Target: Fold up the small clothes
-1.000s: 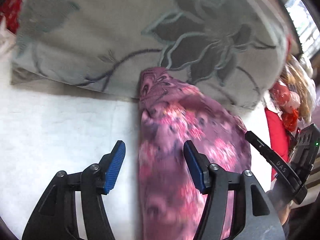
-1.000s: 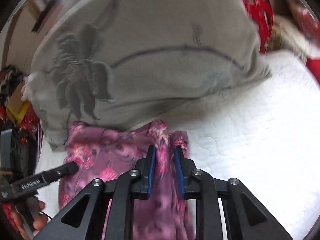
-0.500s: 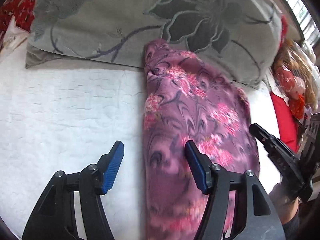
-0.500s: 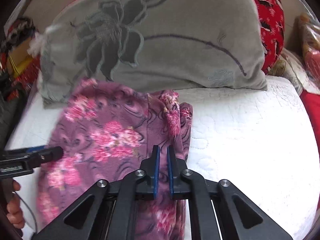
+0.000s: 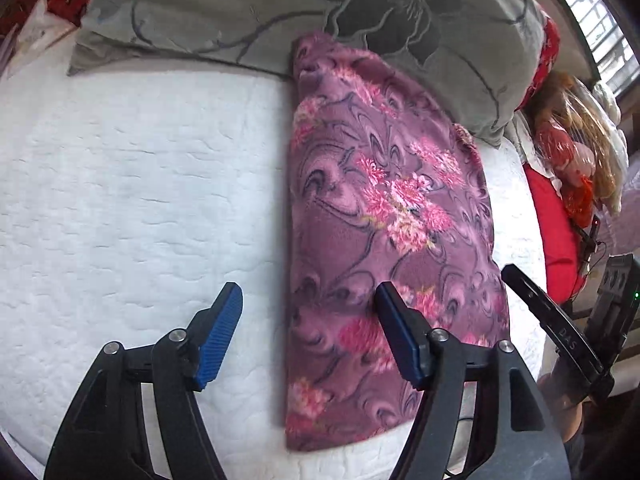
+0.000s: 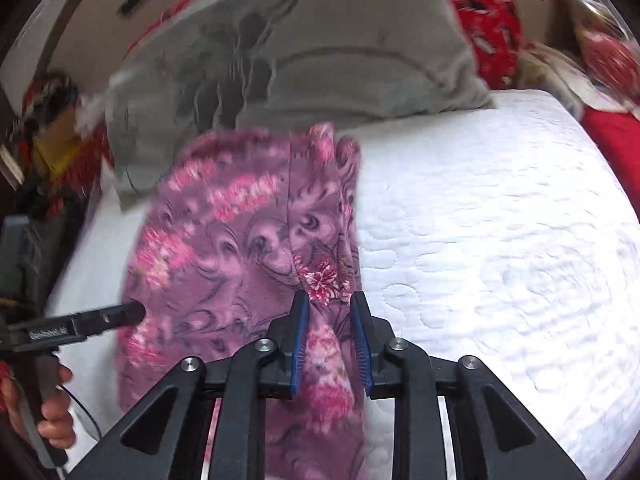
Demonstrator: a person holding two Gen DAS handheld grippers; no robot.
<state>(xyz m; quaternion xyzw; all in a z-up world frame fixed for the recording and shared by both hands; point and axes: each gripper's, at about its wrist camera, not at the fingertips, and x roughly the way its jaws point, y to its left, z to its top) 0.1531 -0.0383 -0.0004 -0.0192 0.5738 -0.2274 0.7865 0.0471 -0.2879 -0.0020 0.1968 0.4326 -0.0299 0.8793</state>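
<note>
A purple fleece garment with pink flowers lies lengthwise on the white quilted bed, its far end against a grey pillow. My left gripper hovers over the garment's left edge, one pad over the quilt and one over the cloth. Its jaws are opening and grip nothing. In the right wrist view my right gripper has a bunched fold of the garment between its blue pads. The cloth's pleats gather into the jaws, which are opening.
A grey pillow with a dark flower print lies along the bed's far side. Red patterned cloth and a doll in plastic wrap crowd the corners. A hand holds the left gripper's handle. Bare quilt stretches to the right.
Both grippers drew back from the pillow, and the garment now lies stretched out on the quilt. The left jaws widened. The right jaws narrowed on the fold, then widened again.
</note>
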